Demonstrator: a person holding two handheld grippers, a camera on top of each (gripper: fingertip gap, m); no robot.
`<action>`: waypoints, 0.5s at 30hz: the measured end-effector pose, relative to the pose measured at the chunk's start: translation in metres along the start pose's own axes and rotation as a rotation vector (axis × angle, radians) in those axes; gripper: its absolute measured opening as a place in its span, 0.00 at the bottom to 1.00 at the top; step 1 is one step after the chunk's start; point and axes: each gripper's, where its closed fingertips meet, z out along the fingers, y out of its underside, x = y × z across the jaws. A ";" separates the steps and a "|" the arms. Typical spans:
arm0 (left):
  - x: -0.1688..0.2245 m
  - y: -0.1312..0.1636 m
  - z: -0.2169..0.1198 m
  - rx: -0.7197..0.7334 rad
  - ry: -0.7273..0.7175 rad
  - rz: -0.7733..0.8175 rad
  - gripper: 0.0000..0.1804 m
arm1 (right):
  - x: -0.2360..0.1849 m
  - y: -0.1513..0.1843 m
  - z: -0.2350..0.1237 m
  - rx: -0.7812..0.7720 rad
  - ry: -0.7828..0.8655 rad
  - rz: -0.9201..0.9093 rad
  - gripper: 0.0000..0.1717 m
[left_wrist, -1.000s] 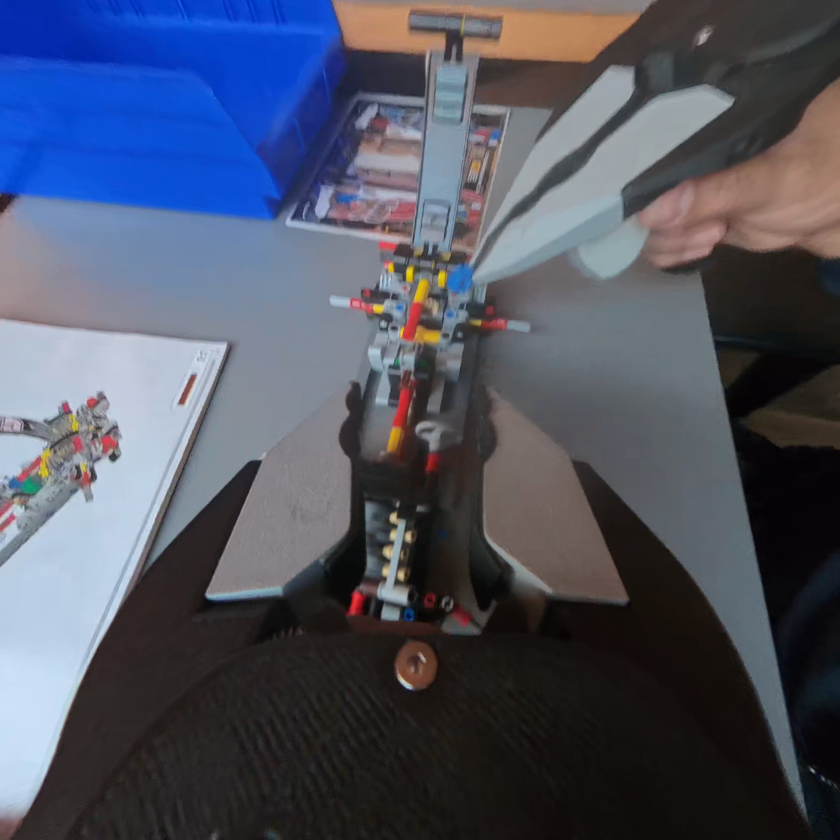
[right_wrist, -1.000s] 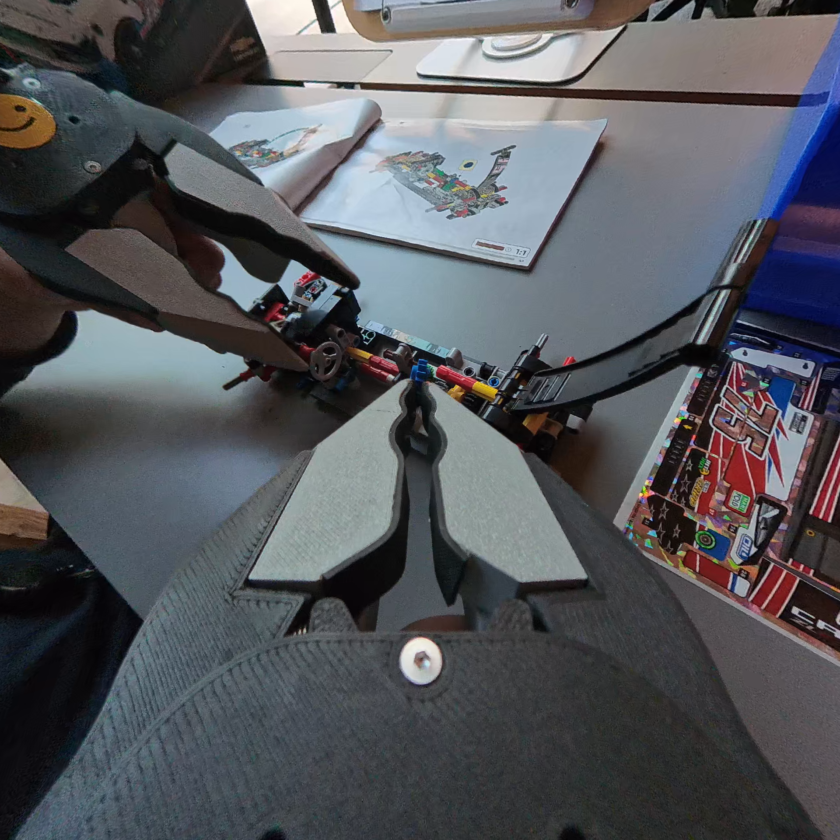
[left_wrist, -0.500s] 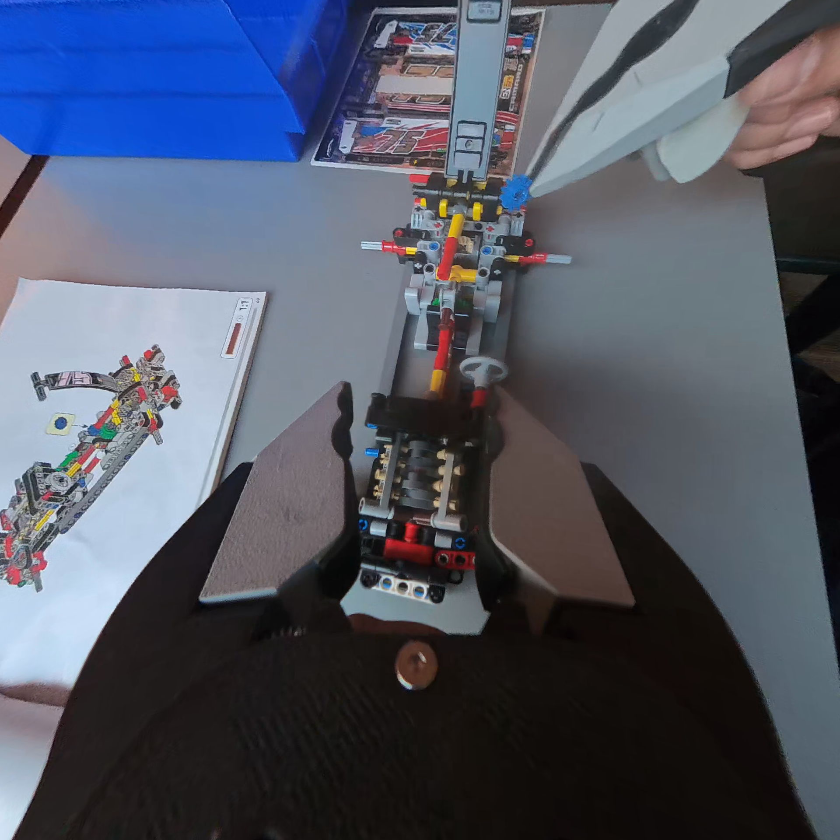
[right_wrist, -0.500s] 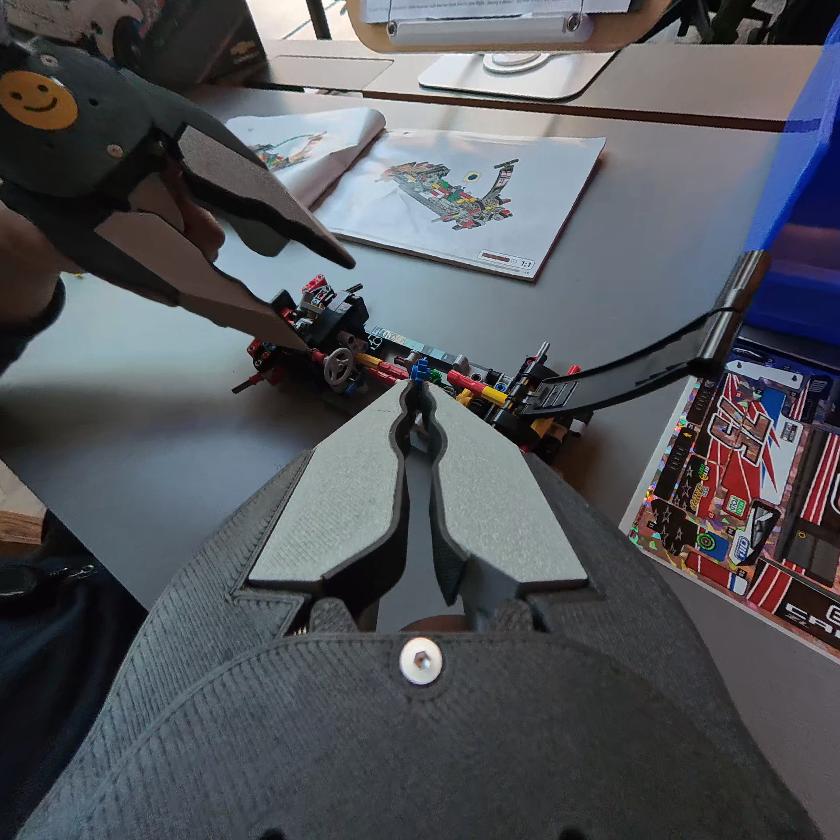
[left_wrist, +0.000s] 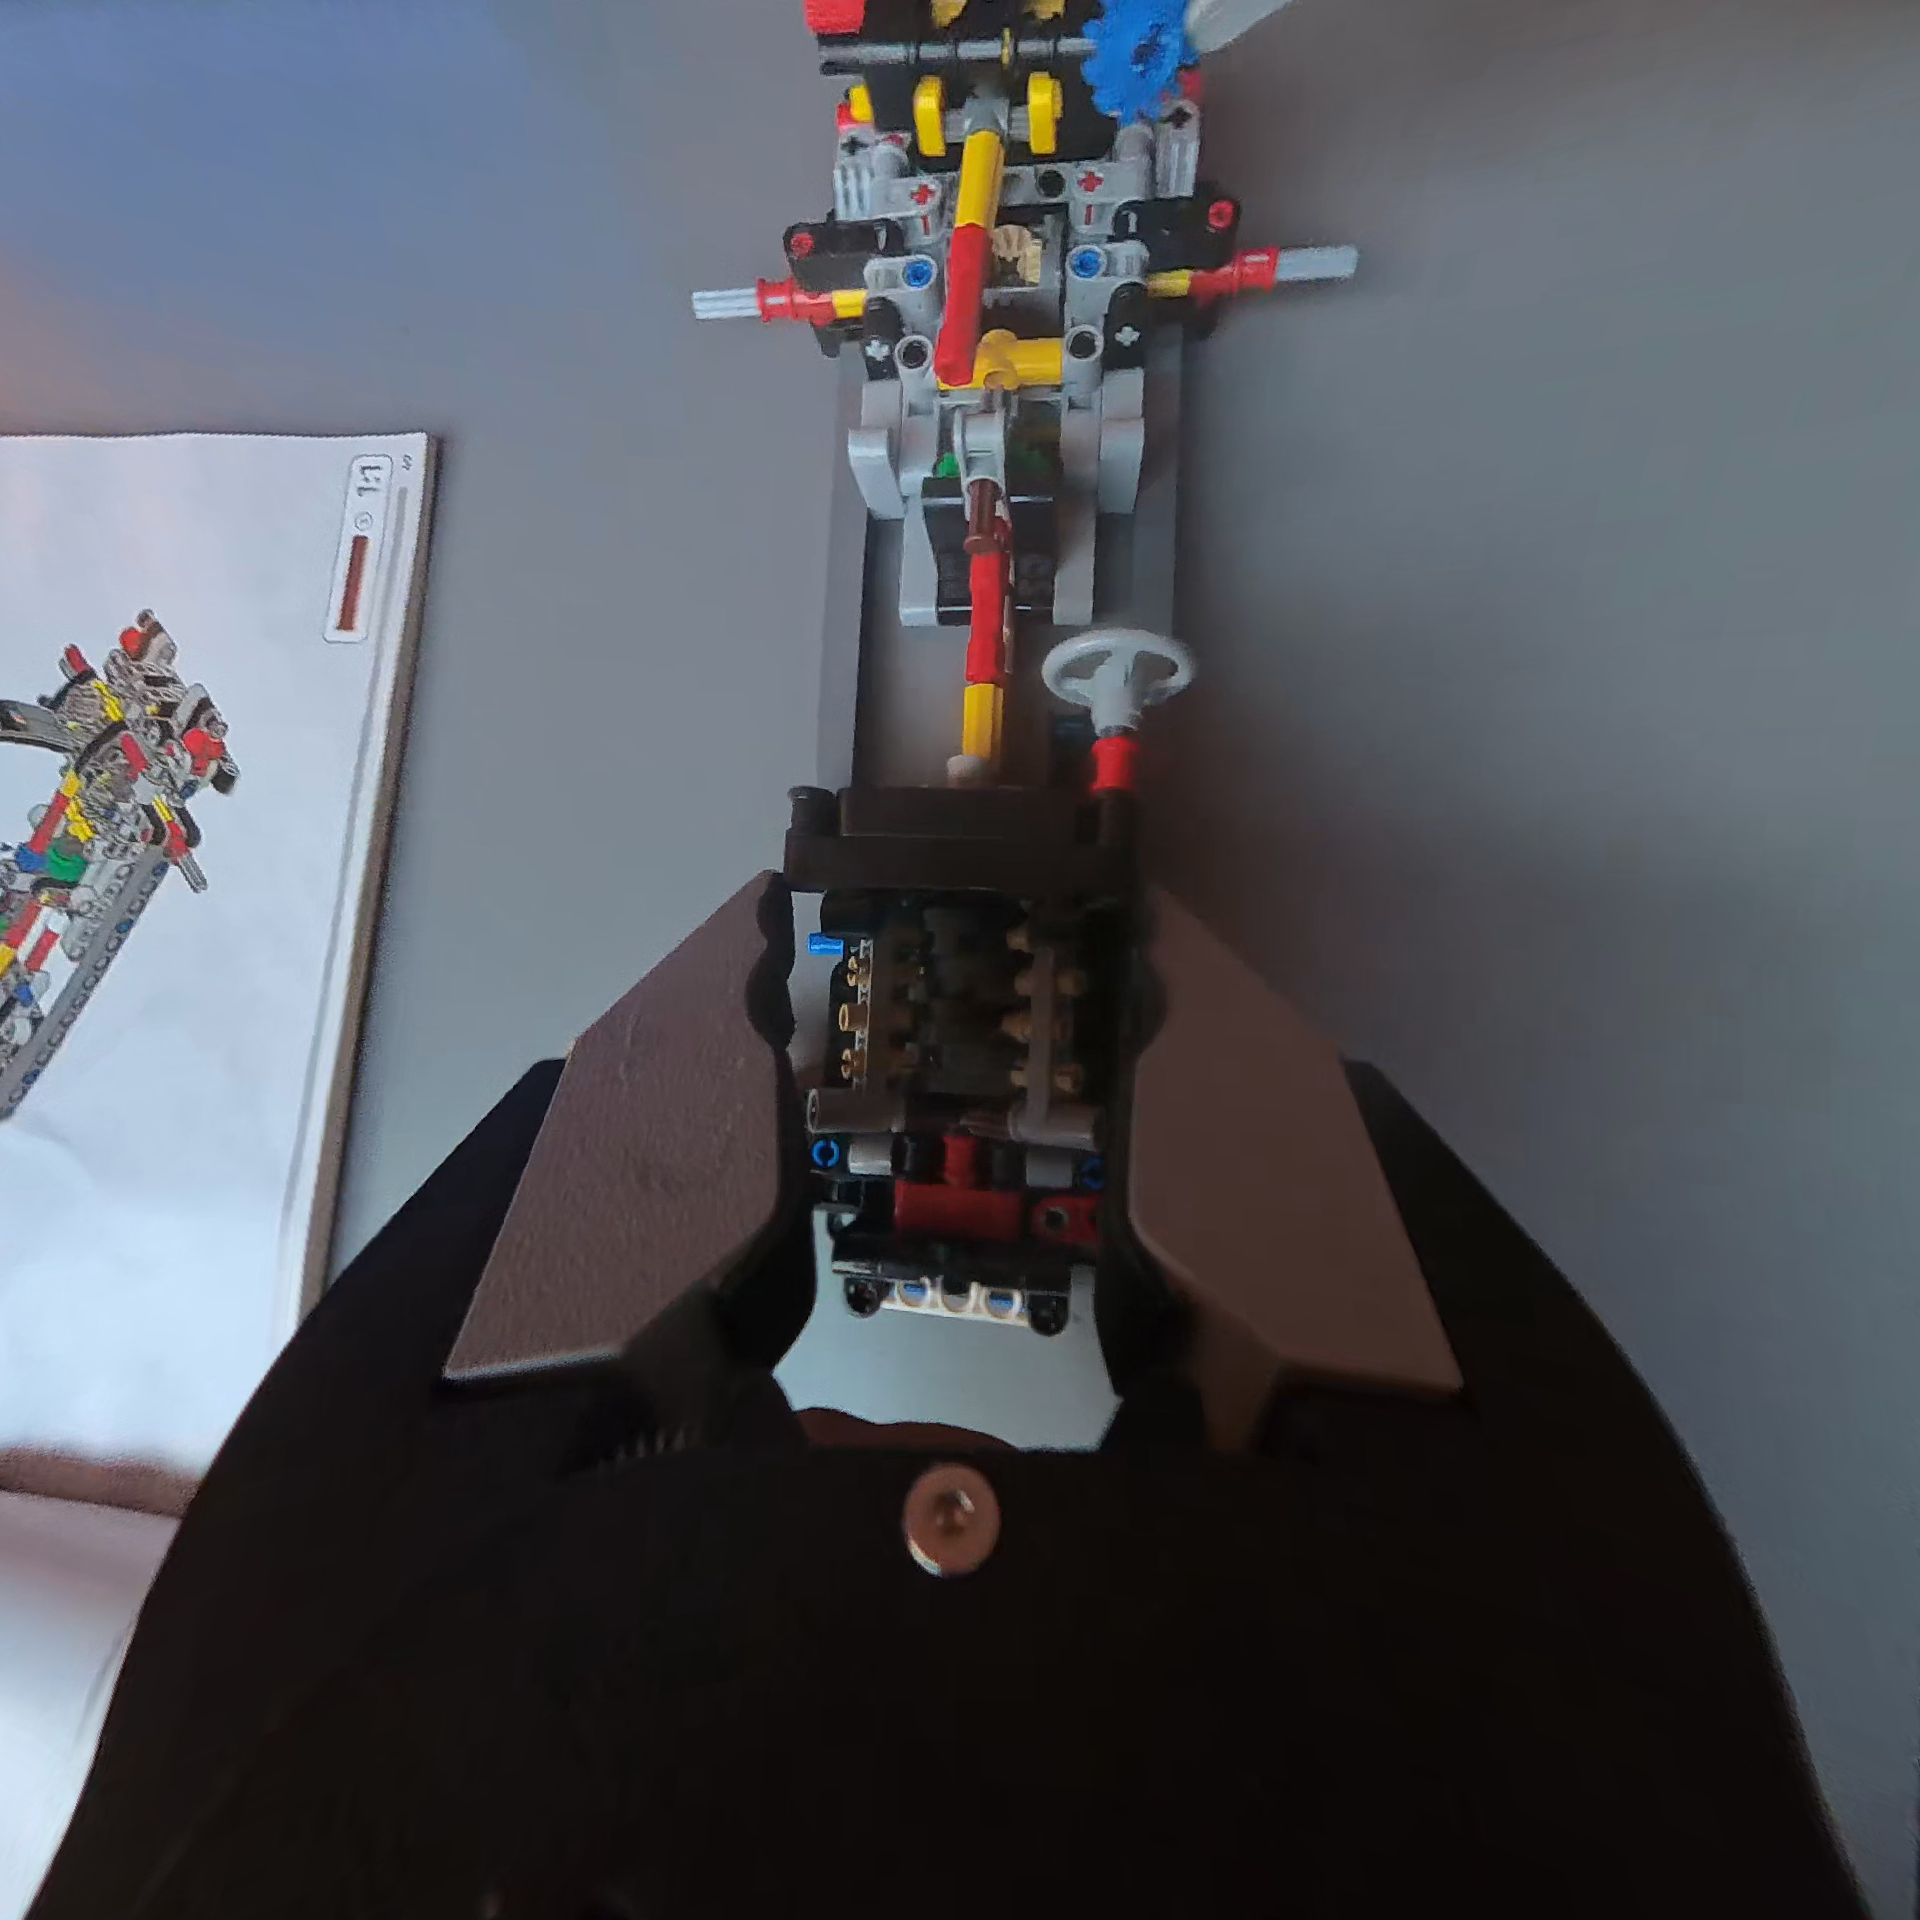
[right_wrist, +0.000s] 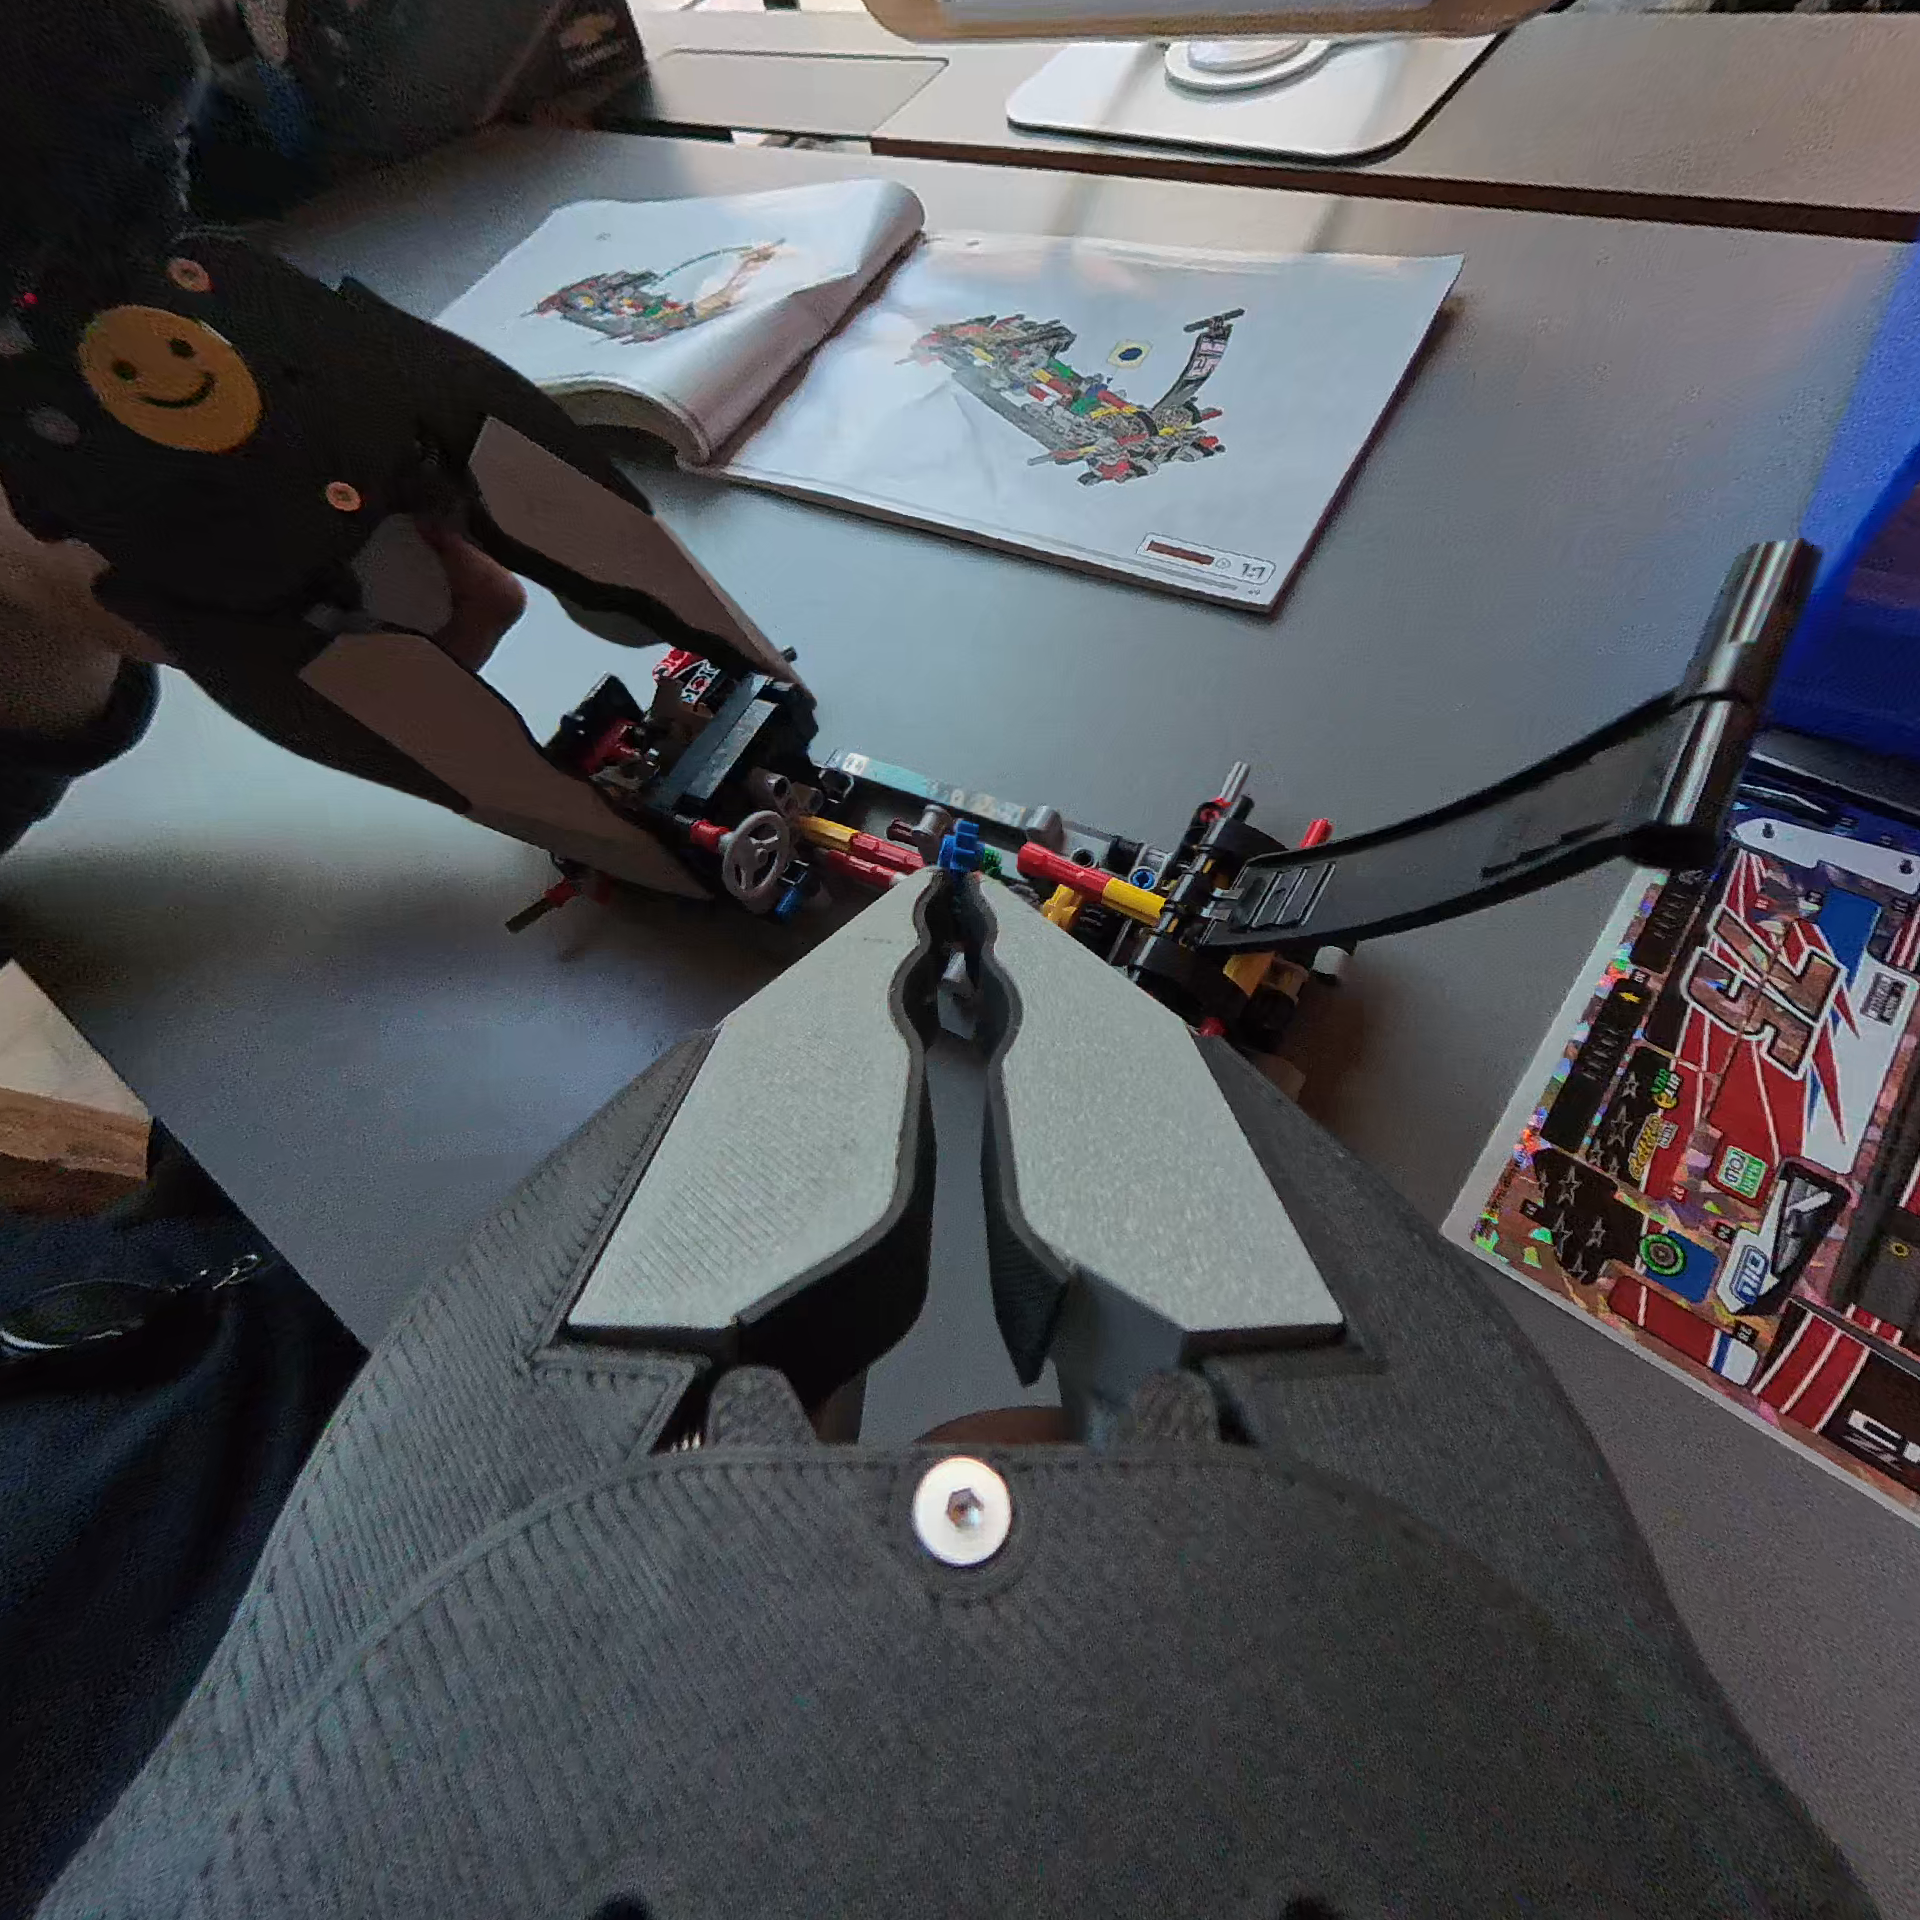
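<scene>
Brick-built car chassis (left_wrist: 997, 312), long and narrow, lies flat near the middle of a grey table (left_wrist: 1558, 623), with an open instruction booklet (right_wrist: 1039, 395) towards the far edge and a glossy sticker sheet (right_wrist: 1714, 1143) beside a blue bin (right_wrist: 1870, 520) at the right edge. The left gripper (left_wrist: 956, 904) is spread wide and straddles the chassis's dark engine end. A sliver of table shows between its left finger (left_wrist: 665, 1091) and the bricks, so it reads as released rather than clamped; whether the right finger touches cannot be told. The right gripper (right_wrist: 958, 883) is clenched, its pale fingertips pinching a small blue gear (right_wrist: 961, 844) just above the middle of the chassis, close to the red and yellow shaft. A grey steering wheel (left_wrist: 1117, 670) stands on a thin stalk beside the engine block, thin axles stick out sideways, and a long black wing panel (right_wrist: 1507, 821) rises from the opposite end towards the bin. The model looks light and rigid, made of hard, smooth plastic, but it is probably fragile at its joints: press-fitted pins and axles could pop loose under a sideways squeeze. The solid black engine block or the flat side beams seem the safest places to hold it. The wheel stalk, protruding axles and wing look likely to bend or snap off. The gear is tiny and slick, and its toothed rim appears to give the pads their only purchase.
</scene>
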 end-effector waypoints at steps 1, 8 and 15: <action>0.006 0.001 -0.002 -0.002 0.006 -0.003 0.33 | -0.001 0.001 0.001 -0.007 -0.005 -0.006 0.00; 0.028 -0.014 -0.025 0.081 0.137 -0.001 0.27 | -0.005 0.012 0.010 -0.092 -0.030 -0.072 0.00; 0.040 -0.035 -0.037 0.073 0.394 0.095 0.19 | 0.001 0.021 0.020 -0.188 -0.045 -0.077 0.00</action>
